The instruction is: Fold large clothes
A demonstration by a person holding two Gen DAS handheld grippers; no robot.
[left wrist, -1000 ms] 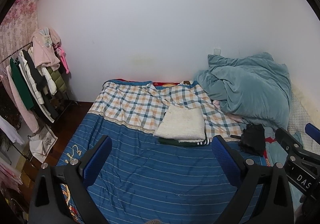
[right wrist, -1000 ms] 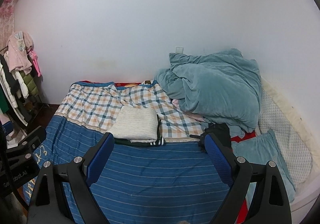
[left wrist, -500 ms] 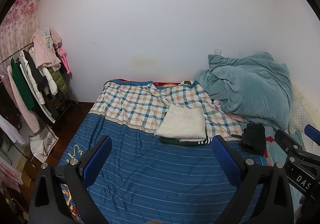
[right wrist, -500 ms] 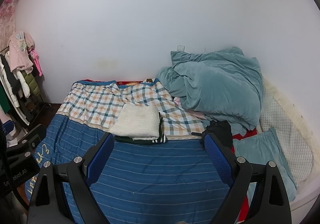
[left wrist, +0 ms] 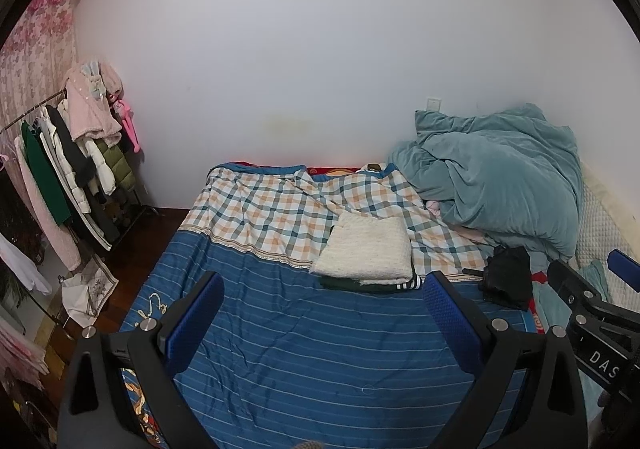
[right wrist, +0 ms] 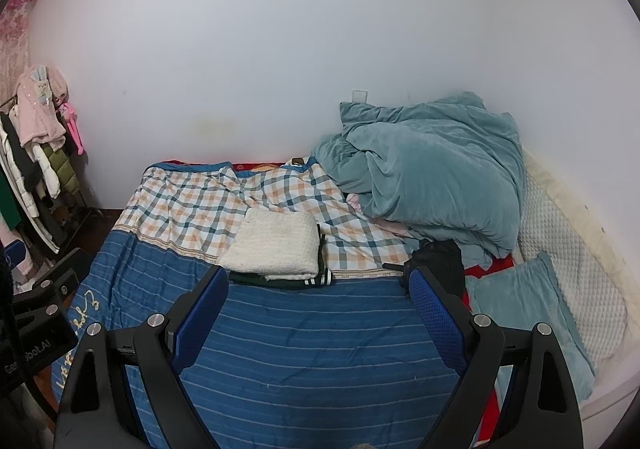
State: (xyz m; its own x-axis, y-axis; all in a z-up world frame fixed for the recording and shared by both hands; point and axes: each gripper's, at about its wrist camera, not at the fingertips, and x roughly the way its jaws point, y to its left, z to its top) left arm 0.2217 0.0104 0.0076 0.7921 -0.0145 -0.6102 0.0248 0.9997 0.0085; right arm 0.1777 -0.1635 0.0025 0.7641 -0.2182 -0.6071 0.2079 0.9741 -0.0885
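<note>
A folded cream knit garment (left wrist: 366, 249) (right wrist: 274, 247) lies on a folded dark green garment with white stripes (left wrist: 374, 284) (right wrist: 300, 280), mid-bed. A crumpled black garment (left wrist: 506, 275) (right wrist: 440, 259) lies to their right. My left gripper (left wrist: 322, 325) is open, held above the blue striped bedcover (left wrist: 320, 361), nothing between its fingers. In the other view, my right gripper (right wrist: 320, 315) is open too and empty, short of the stack. Each gripper's body shows at the edge of the other's view.
A heaped teal duvet (left wrist: 496, 177) (right wrist: 432, 169) fills the back right of the bed. A teal pillow (right wrist: 528, 313) and a white quilted pad (right wrist: 568, 257) lie at the right. A clothes rack (left wrist: 64, 177) stands left, over wooden floor.
Both views have drifted slightly, so the bed and stack sit a little lower in frame. Both grippers stay open and nothing on the bed has moved.
</note>
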